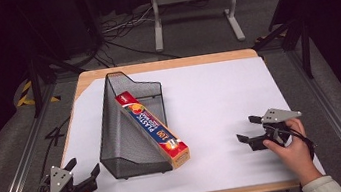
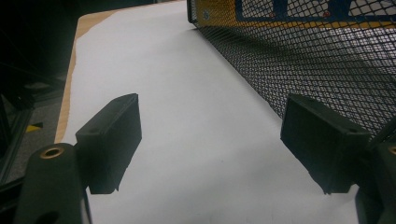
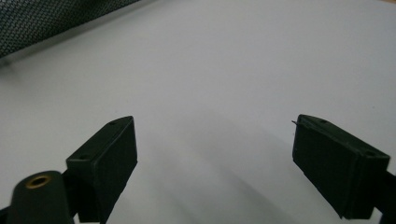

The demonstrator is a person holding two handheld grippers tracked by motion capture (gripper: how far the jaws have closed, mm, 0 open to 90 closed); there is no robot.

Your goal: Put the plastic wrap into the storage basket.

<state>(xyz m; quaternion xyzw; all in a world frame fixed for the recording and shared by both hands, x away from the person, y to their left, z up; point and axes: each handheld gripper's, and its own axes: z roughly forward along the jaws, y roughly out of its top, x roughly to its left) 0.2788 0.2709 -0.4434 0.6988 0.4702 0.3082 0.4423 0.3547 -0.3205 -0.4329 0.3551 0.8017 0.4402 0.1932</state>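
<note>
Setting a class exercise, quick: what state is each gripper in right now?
Left gripper: open, holding nothing, beside the mesh basket.
Right gripper: open, holding nothing, over the white sheet.

Light wooden table point(image 1: 164, 65), top mostly covered by a white sheet point(image 1: 219, 99); bare wood shows along the far edge and the left edge. Same wood strip seen at the left in the left gripper view point(image 2: 70, 93).

Floor: grey carpet point(image 1: 202, 46), dim. Beyond the table's far edge, a light grey metal stand with two legs and flat feet point(image 1: 193, 2). Tangle of black and white cables point(image 1: 119, 30) on the floor left of it. Yellow-and-black hazard tape point(image 1: 24, 96) on the floor at far left. Grey metal rails point(image 1: 18, 173) run along both sides of the table. Background black, unlit; light falls on the table from above.
</note>
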